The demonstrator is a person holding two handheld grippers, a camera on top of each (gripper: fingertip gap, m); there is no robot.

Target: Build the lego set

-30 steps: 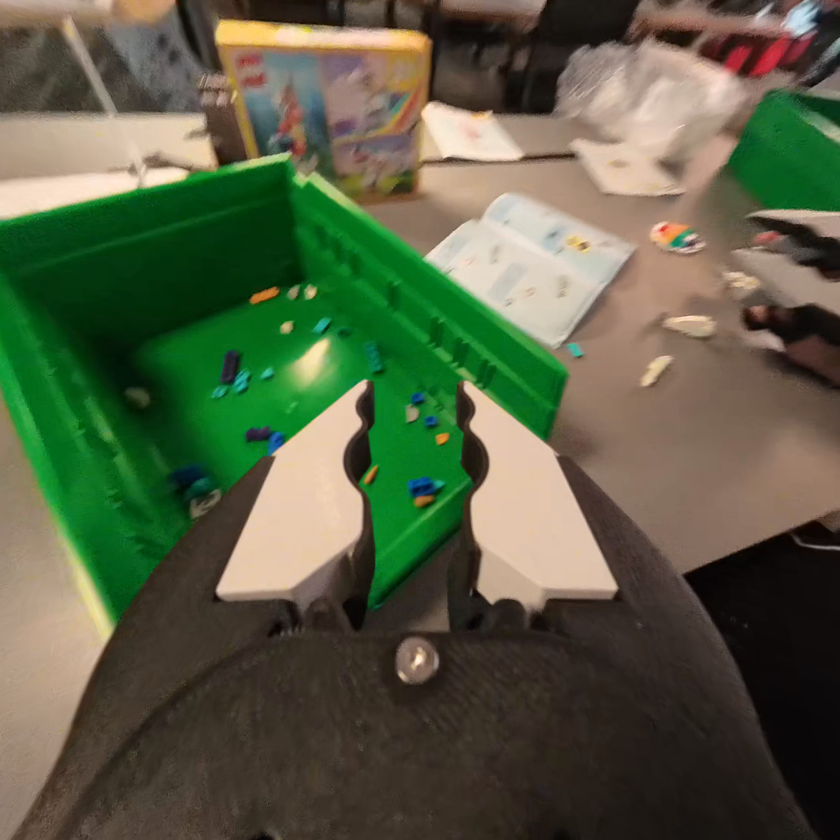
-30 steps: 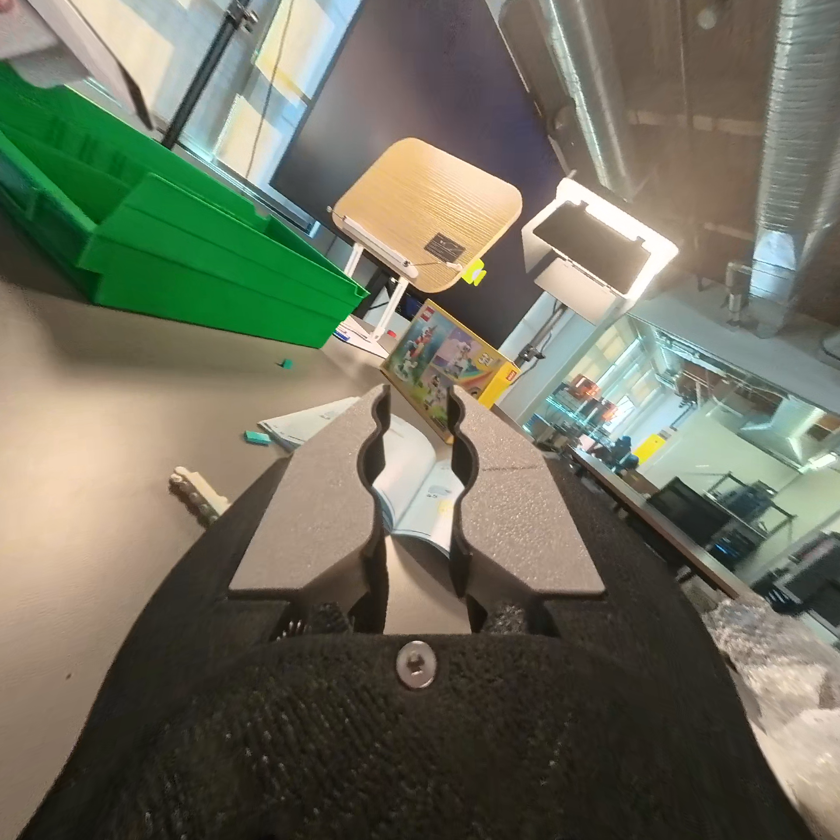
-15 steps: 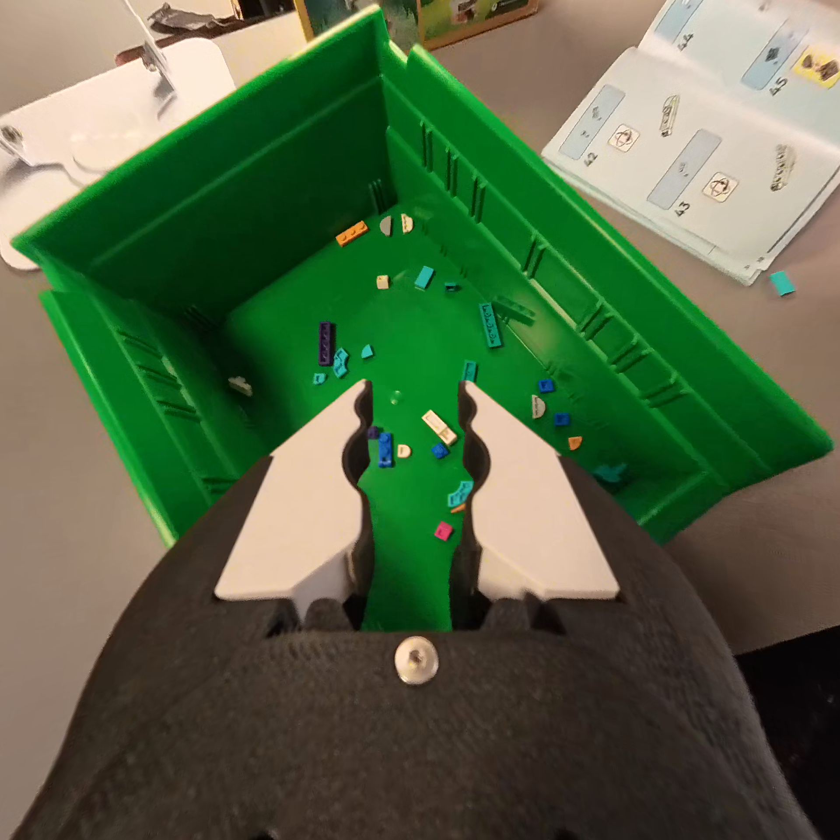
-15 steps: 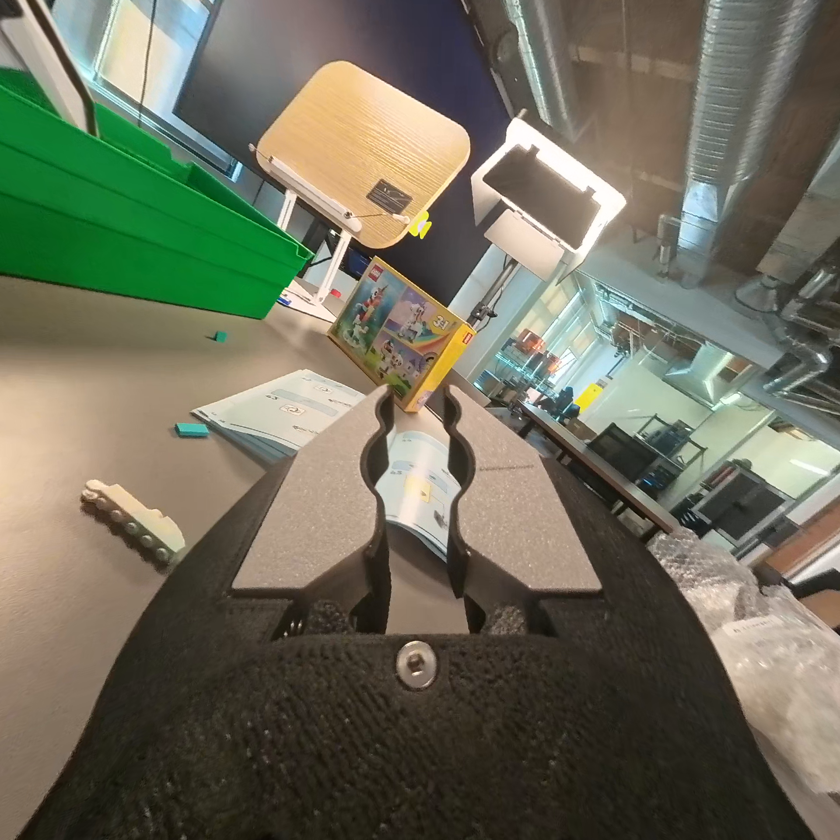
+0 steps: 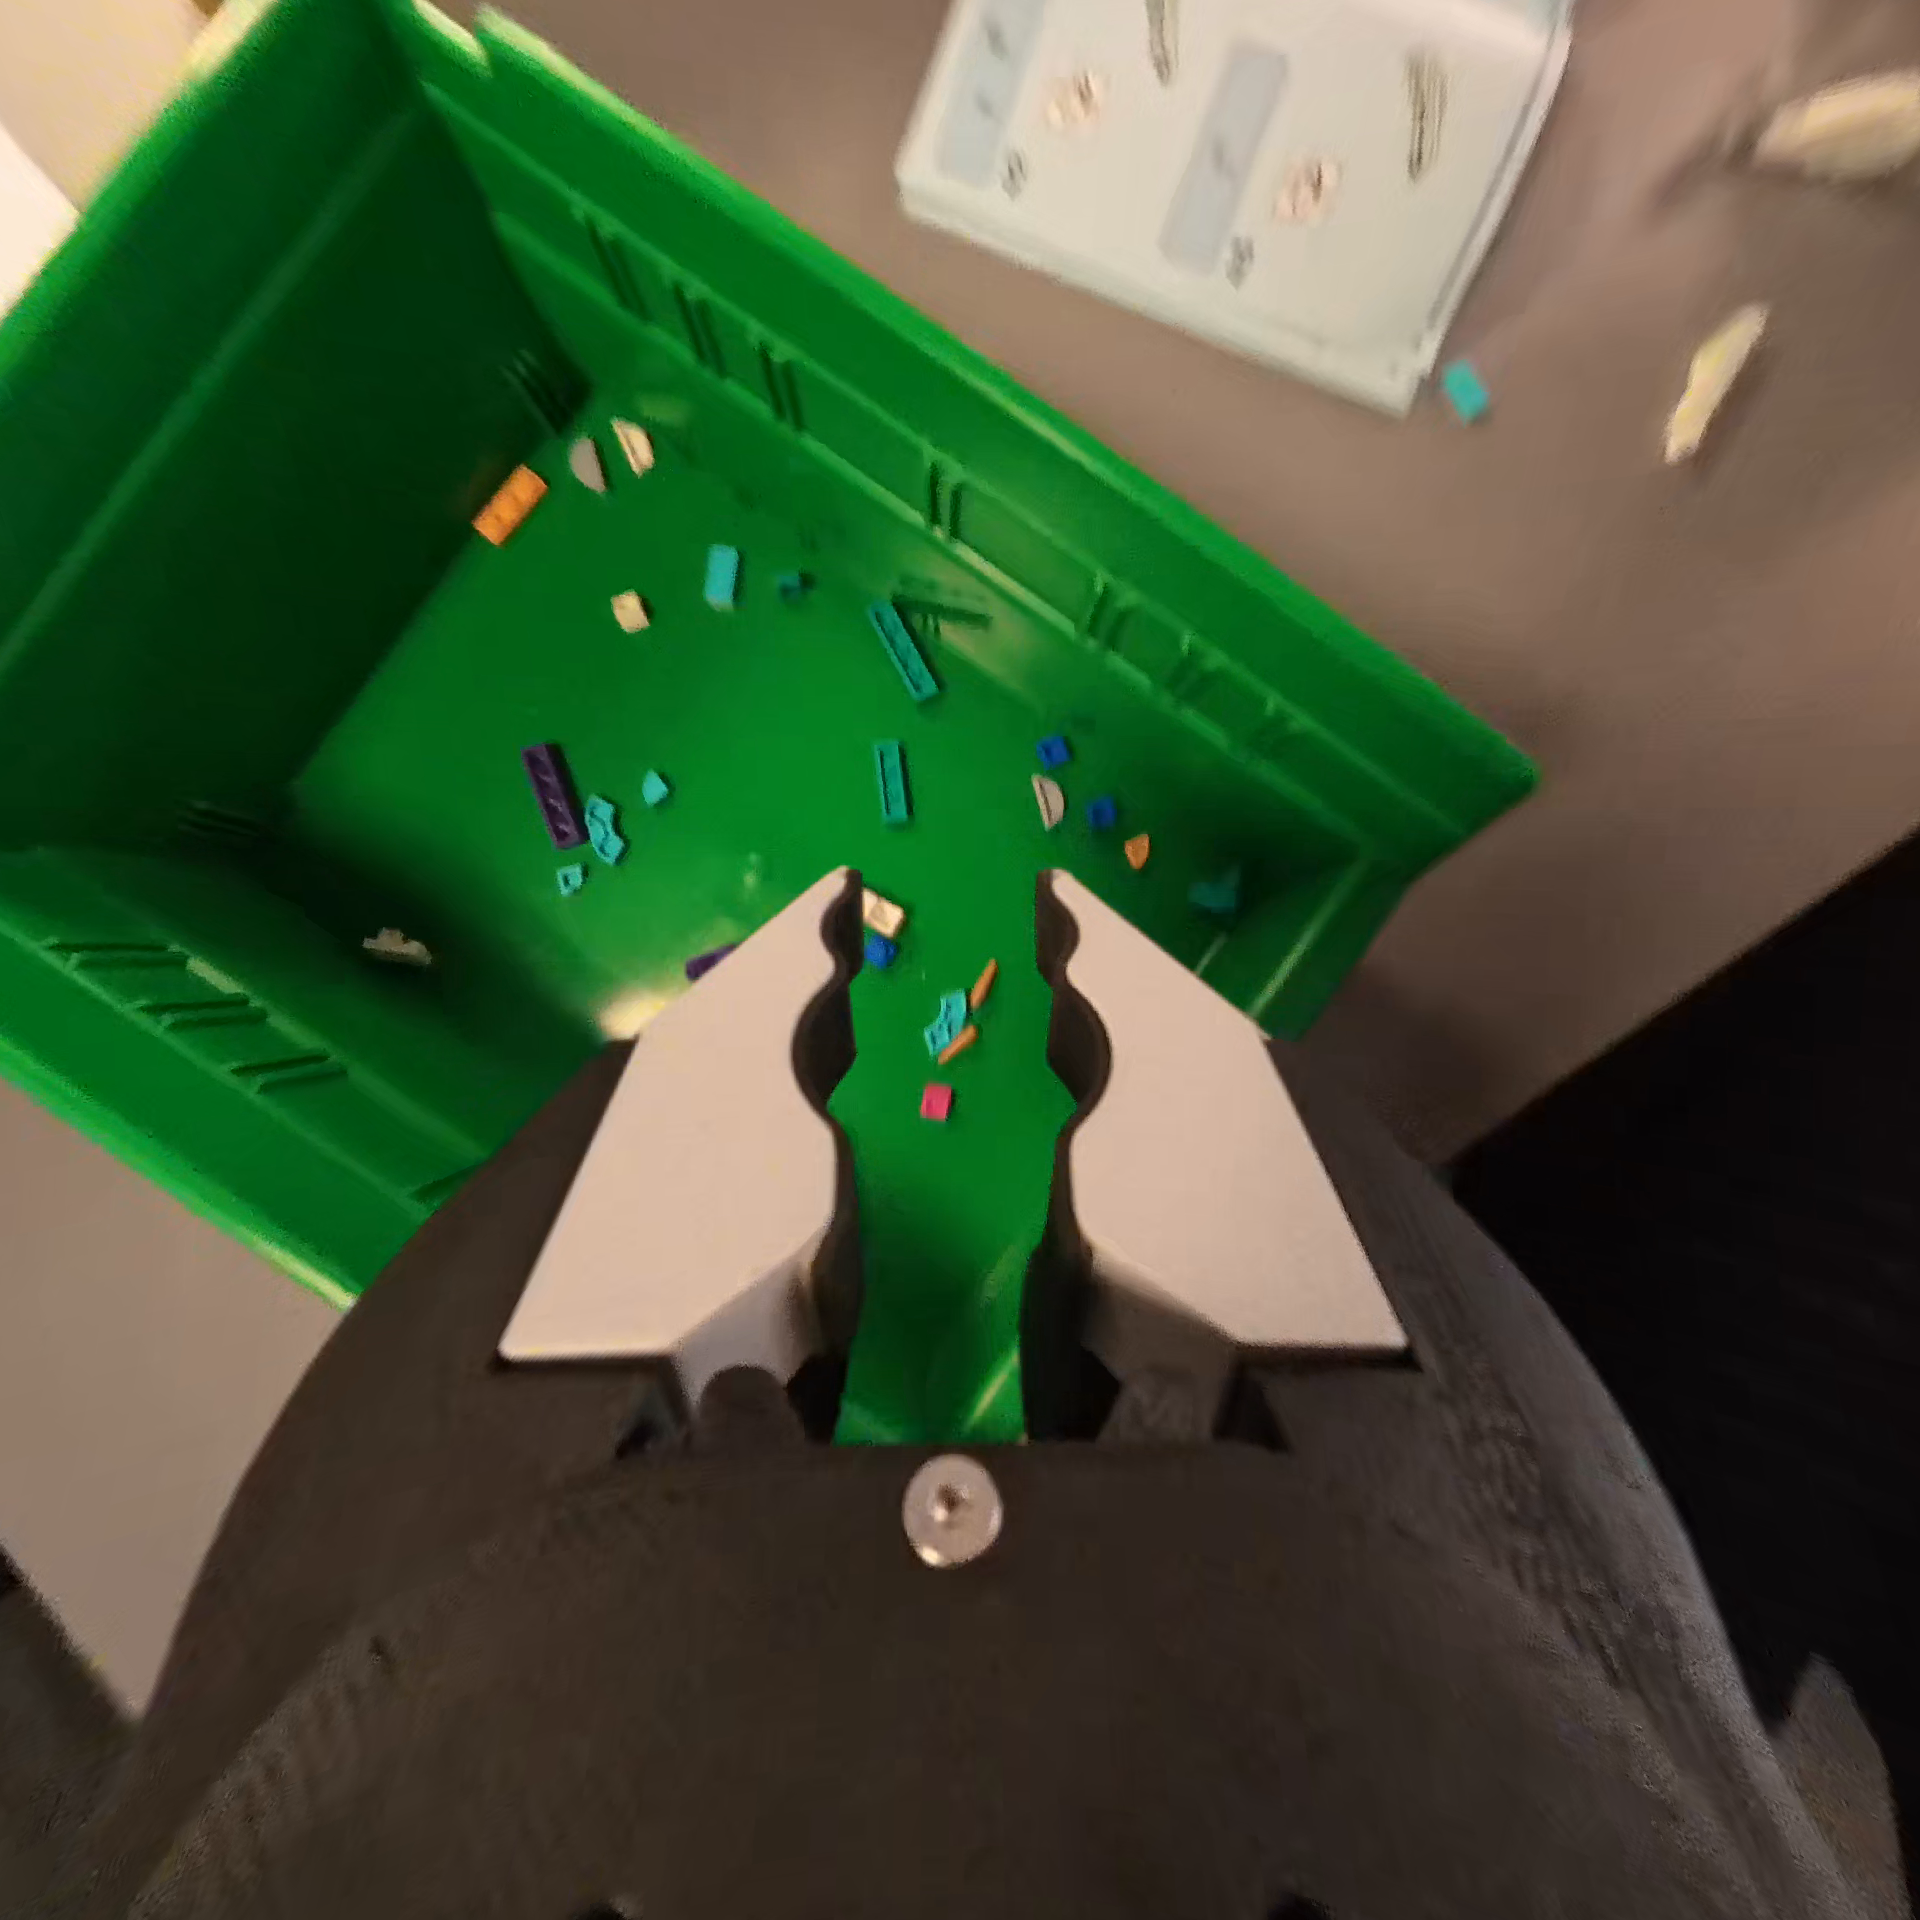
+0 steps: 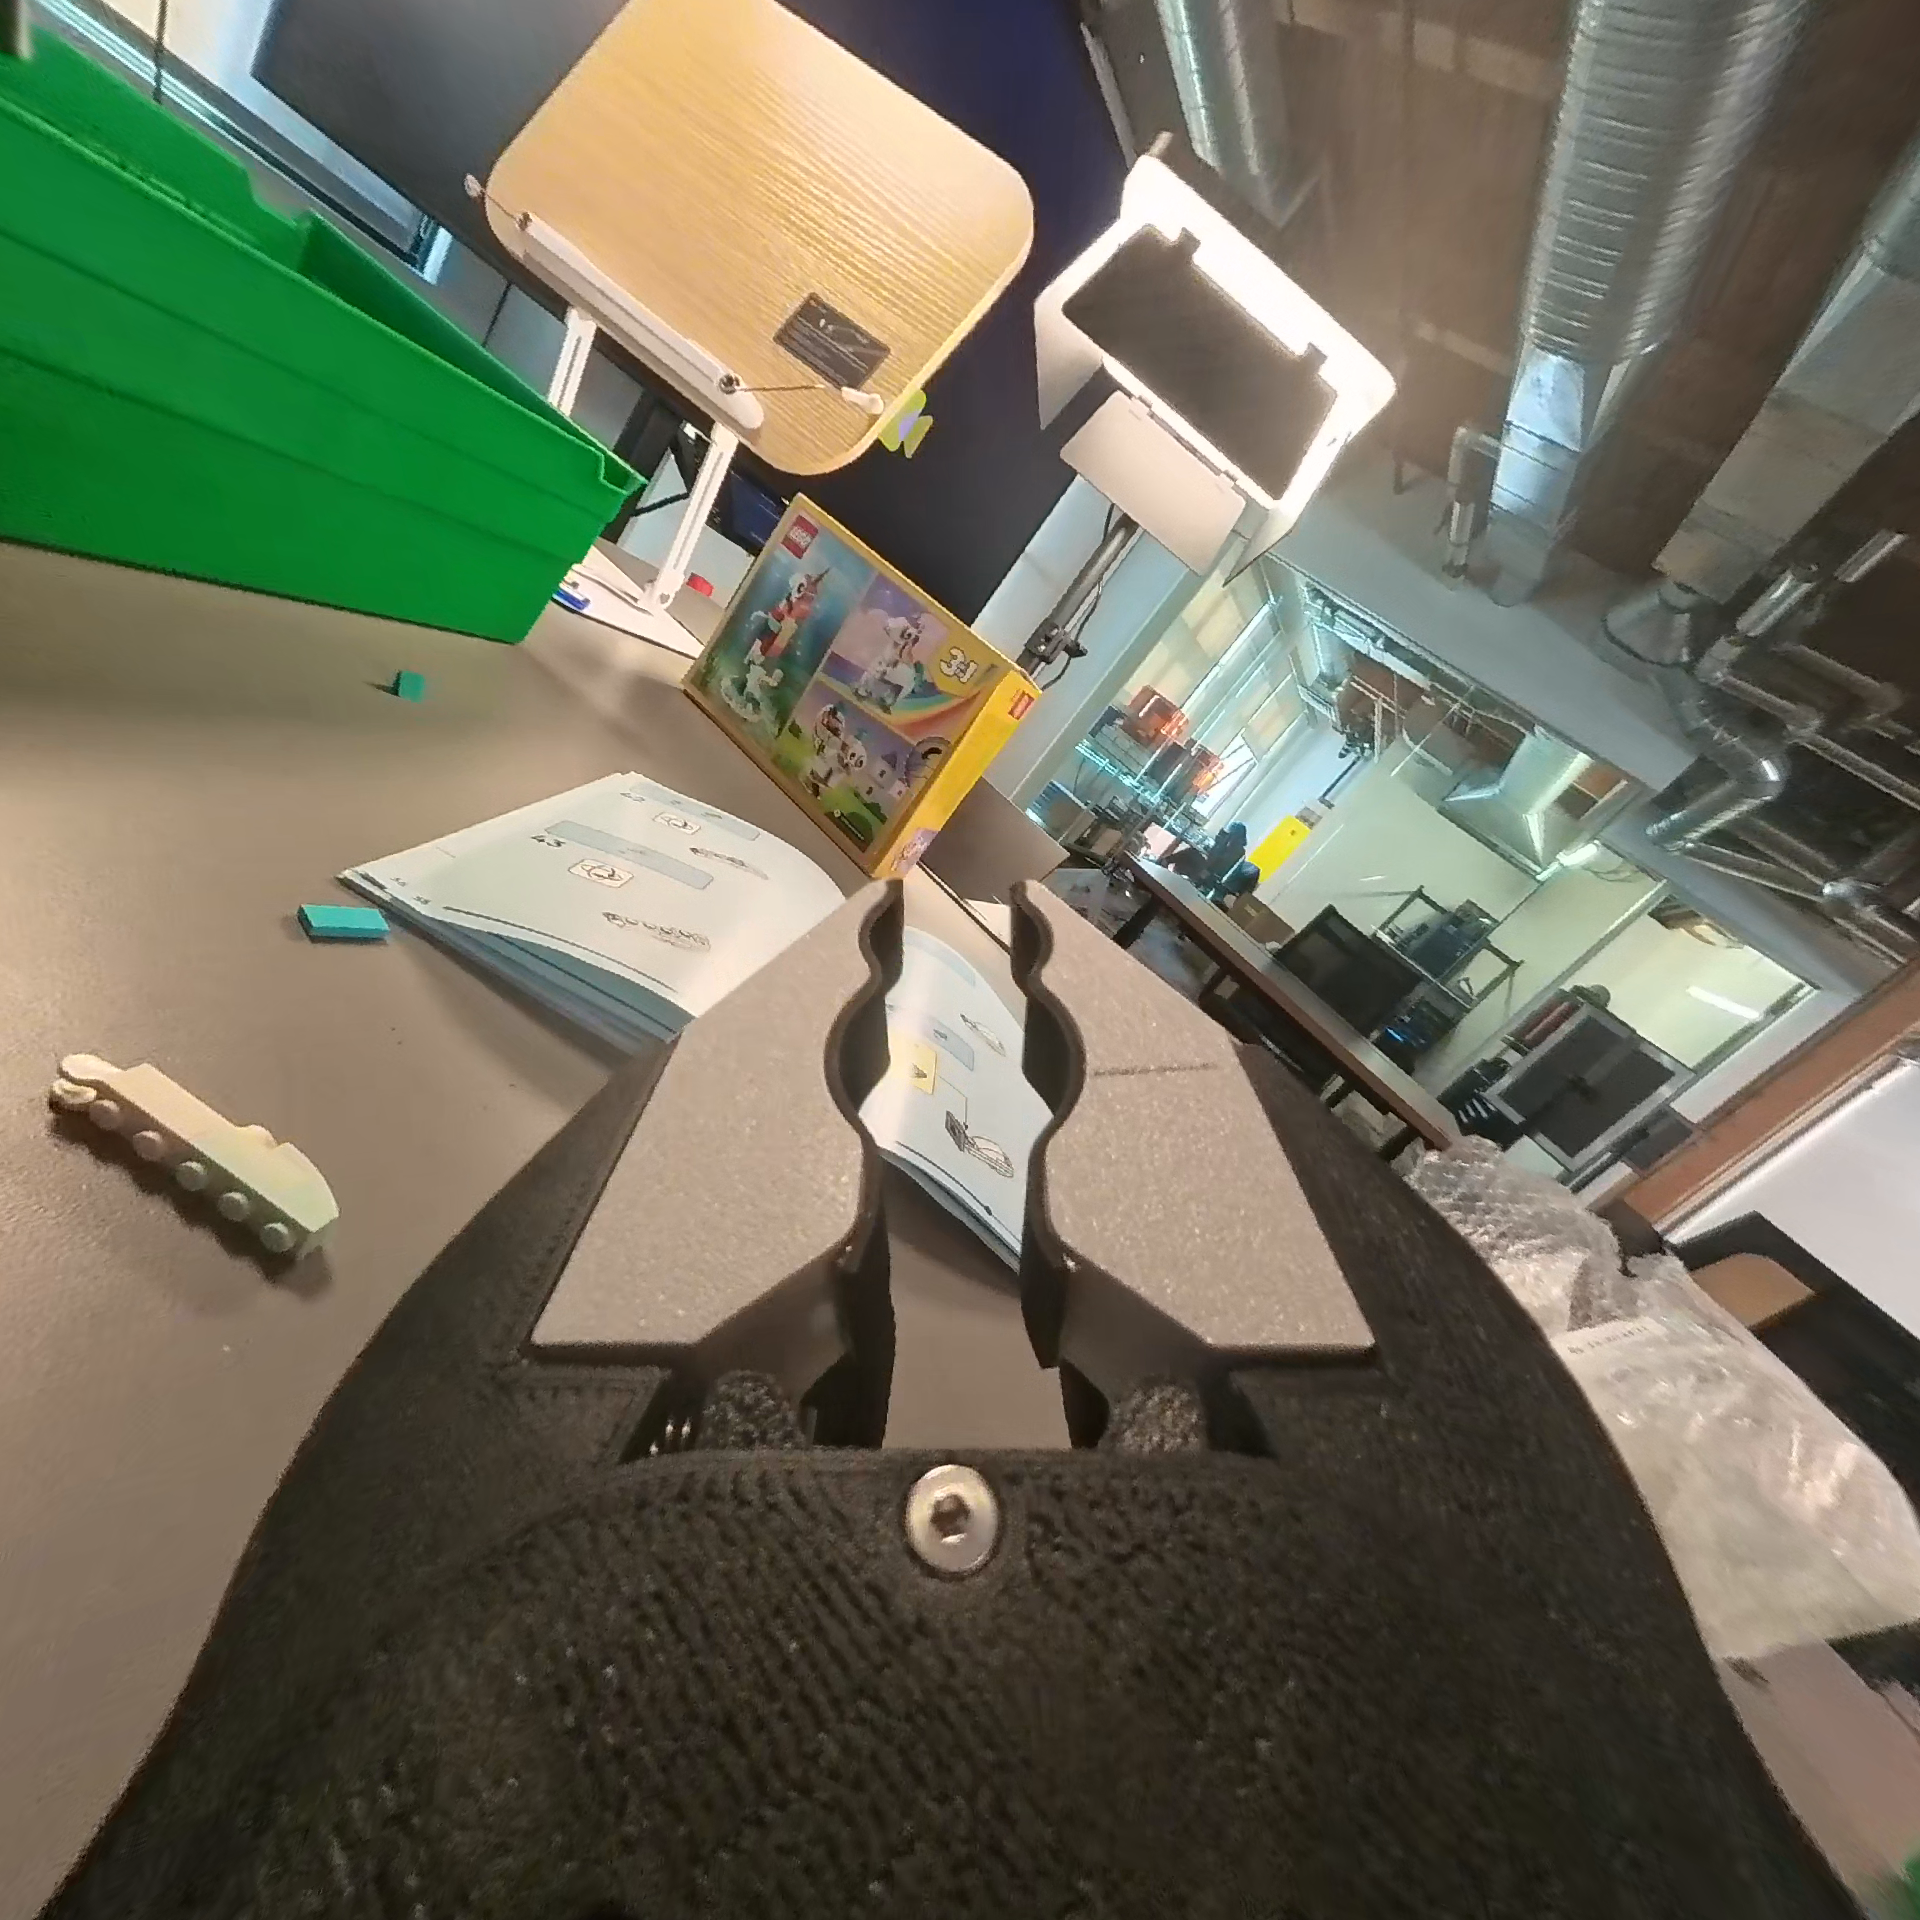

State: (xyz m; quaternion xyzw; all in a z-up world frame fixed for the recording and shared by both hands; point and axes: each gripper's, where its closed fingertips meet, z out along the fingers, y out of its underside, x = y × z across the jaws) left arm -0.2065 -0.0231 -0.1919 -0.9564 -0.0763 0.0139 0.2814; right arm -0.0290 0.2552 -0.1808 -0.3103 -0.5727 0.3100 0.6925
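A green bin (image 5: 1195,665) holds several small loose lego pieces: teal, blue, purple, orange, white and one pink (image 5: 936,1101). My left gripper (image 5: 948,883) is open and empty, pointing down over the bin's near right part. My right gripper (image 6: 954,894) is open and empty, held low over the grey table, pointing at the open instruction booklet (image 6: 623,904). A white lego assembly (image 6: 197,1174) lies on the table to its left. The bin also shows in the right wrist view (image 6: 260,436).
The yellow lego box (image 6: 862,717) stands behind the booklet. A teal piece (image 6: 343,923) lies by the booklet, another (image 6: 410,684) near the bin. Bubble wrap (image 6: 1662,1382) lies at right. A wooden stand (image 6: 758,218) rises behind. The table's front edge (image 5: 1558,1091) runs right of the bin. Across from one pair of fingers to the other is roughly 35 cm.
My left gripper swung down from a low angle to look into the bin, then shifted right along it. My right gripper tilted and drifted slightly; both stayed open.
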